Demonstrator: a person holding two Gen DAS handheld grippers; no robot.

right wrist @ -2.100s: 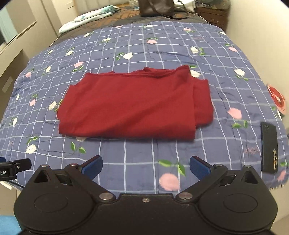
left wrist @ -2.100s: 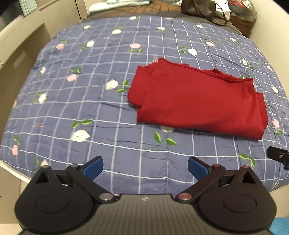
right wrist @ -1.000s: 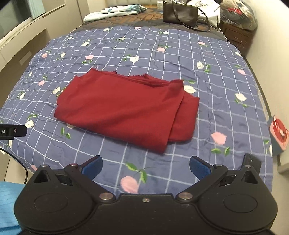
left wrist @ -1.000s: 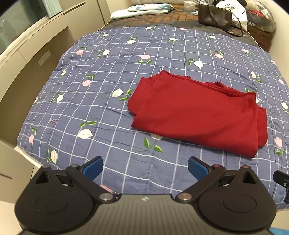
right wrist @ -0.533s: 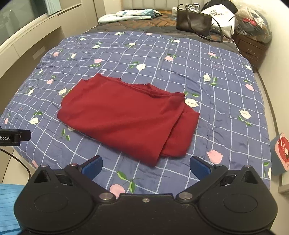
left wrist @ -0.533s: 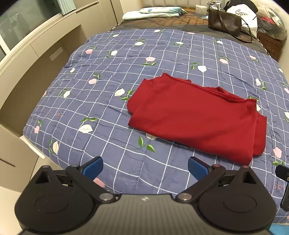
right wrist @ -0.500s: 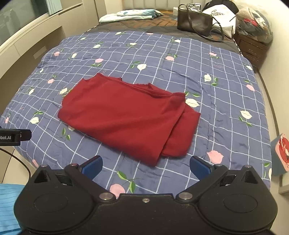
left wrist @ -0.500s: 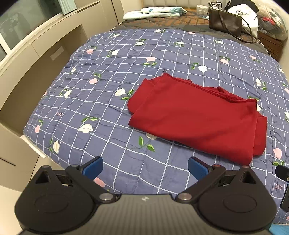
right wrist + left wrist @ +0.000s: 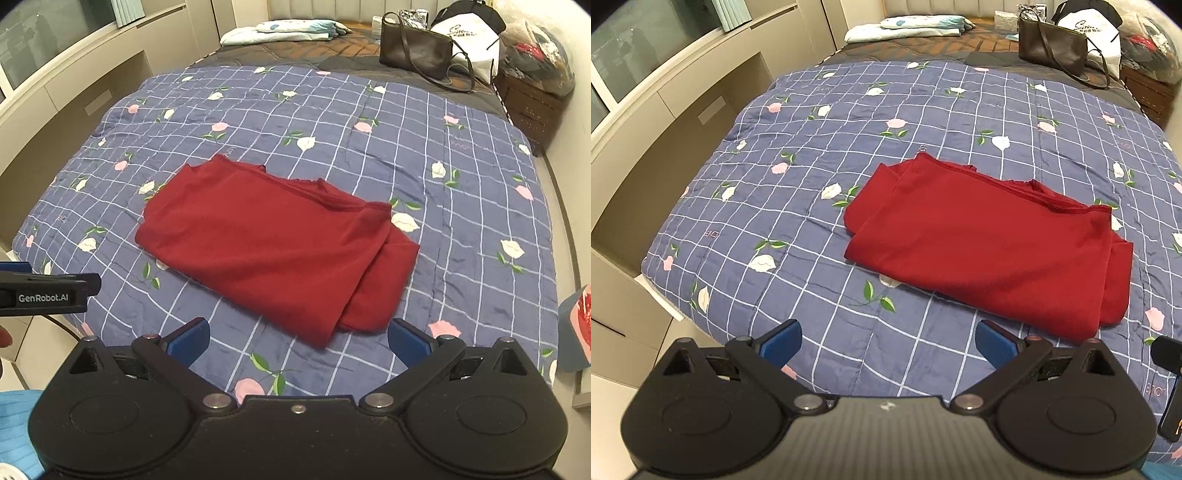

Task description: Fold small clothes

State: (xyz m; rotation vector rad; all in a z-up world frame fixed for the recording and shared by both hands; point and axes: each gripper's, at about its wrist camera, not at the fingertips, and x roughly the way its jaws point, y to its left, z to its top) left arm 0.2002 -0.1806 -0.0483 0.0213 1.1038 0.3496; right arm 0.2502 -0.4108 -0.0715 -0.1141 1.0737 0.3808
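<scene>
Both the left gripper [image 9: 888, 339] and right gripper [image 9: 297, 338] have drawn back with jaws spread and empty, leaving the dark red folded garment [image 9: 273, 251] flat mid-way across the blue floral checked quilt [image 9: 461, 206], suggesting folding is complete.

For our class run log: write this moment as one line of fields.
left hand-held gripper: open, empty | right hand-held gripper: open, empty | red garment: folded, on quilt | contact: none
</scene>
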